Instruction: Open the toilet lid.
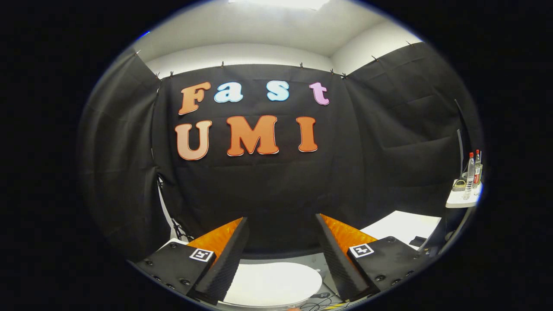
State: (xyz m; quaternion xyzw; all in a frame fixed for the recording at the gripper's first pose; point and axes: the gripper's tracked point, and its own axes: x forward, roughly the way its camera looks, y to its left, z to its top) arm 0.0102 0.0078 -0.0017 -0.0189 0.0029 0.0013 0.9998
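The toilet lid (272,283) lies flat and closed, a white oval surface low in the gripper view, below and between the two fingers of the hand-held gripper (281,224). The fingers stand spread wide apart, released, with nothing between them; neither finger touches the lid. The fingertips sit above the lid's far edge, and the lid's near part runs down between the finger bases. The left finger (224,259) overlaps the lid's left side in the view; the right finger (337,259) stands just beside its right rim.

Some dark cables (319,300) lie on the floor just beside the lid's near right edge. Beyond the fingers hangs the black cloth wall (268,190) of the booth, close behind the toilet. To the right, past the right finger, a white bench (402,226) carries a small dark object (417,241), too small to identify. Farther right, a small white shelf (460,199) holds two clear bottles (470,175) with red caps, upright, side by side. Nothing lies on the lid.
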